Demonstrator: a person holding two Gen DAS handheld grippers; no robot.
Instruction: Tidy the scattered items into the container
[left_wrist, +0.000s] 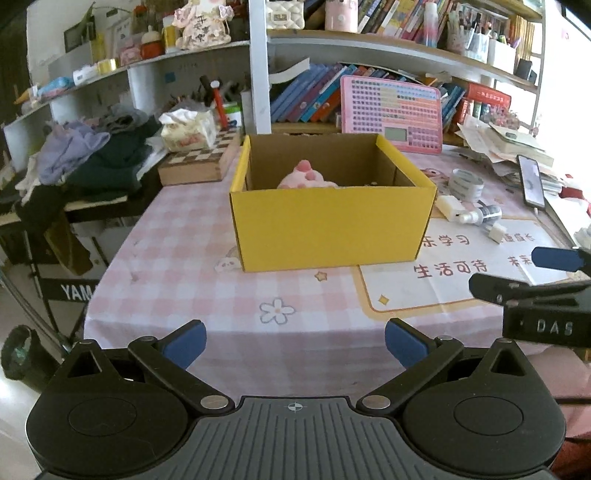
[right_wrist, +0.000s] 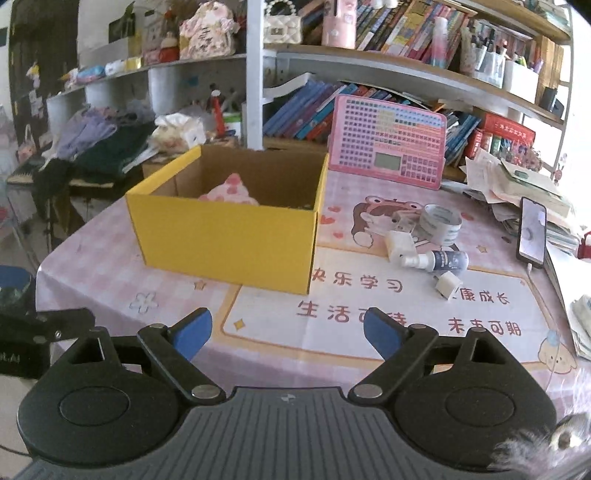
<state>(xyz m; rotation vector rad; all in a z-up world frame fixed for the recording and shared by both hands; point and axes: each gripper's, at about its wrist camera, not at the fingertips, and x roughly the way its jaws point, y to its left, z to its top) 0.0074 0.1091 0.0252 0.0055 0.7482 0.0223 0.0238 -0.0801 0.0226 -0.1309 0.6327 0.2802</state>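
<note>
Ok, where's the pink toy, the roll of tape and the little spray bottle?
pink toy (right_wrist: 231, 192): right wrist view, on its spotted top, inside the yellow box.
roll of tape (right_wrist: 441, 223): right wrist view, on its printed outer side.
spray bottle (right_wrist: 448, 260): right wrist view, on its dark label, lying flat.

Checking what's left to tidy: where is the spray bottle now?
In the right wrist view, the spray bottle lies on the table right of the yellow box, between two white blocks.
</note>
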